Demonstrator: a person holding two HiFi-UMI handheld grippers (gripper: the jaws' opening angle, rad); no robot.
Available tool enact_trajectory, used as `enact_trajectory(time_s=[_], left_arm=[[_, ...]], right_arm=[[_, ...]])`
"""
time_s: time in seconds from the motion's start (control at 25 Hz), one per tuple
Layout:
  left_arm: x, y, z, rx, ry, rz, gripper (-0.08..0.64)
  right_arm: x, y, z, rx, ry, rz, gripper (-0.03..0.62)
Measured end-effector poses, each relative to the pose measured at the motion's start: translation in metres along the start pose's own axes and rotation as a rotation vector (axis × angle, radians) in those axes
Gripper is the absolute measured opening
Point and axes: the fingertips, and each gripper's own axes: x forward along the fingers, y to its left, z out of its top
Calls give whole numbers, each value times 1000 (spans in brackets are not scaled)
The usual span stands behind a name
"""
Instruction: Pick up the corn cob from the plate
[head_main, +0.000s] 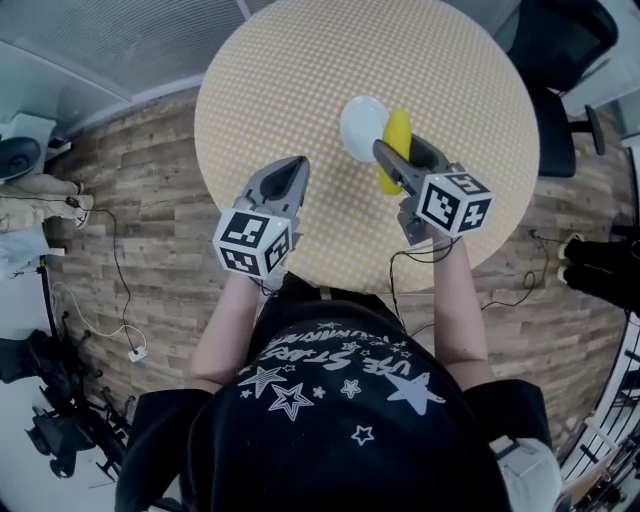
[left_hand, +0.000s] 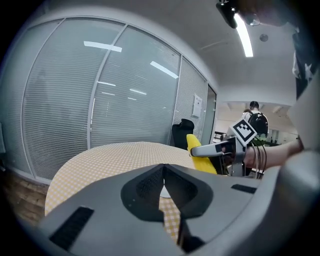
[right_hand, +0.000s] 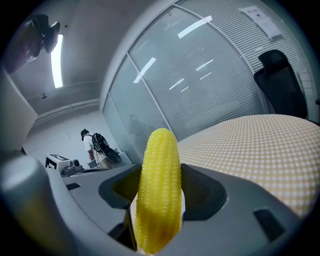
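A yellow corn cob (head_main: 397, 140) hangs lifted just right of the white plate (head_main: 360, 125) on the round checked table (head_main: 300, 70). My right gripper (head_main: 401, 152) is shut on it, one jaw on each side. In the right gripper view the corn cob (right_hand: 159, 190) stands upright between the jaws of the right gripper (right_hand: 160, 172) and hides their tips. My left gripper (head_main: 290, 168) hovers over the table's near side, left of the plate, with its jaws shut and nothing in them. In the left gripper view the left gripper (left_hand: 162, 169) has its tips meeting, and the corn cob (left_hand: 200, 156) shows at the right.
A black office chair (head_main: 556, 60) stands past the table's right edge. Cables (head_main: 115, 290) trail over the wooden floor at the left. Glass walls with blinds (left_hand: 115, 105) run behind the table, and a person with a backpack (left_hand: 256, 120) stands far off.
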Motion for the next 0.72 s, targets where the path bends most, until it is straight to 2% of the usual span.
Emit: enact_trajectory(time_s=[0.24,0.4,0.72], left_arm=[[-17,-15,-4,9,-13,-25,8],[-31,-19,-11,13,-15,-54,8],[-83,-29,-22,21,-41,-110,8]], right_arm=[[-12,15,-16,-18,4,-12,253],[-21,29,-22,-11,-31,-35,253],[-48,84,-41,0,-85,-63,253]])
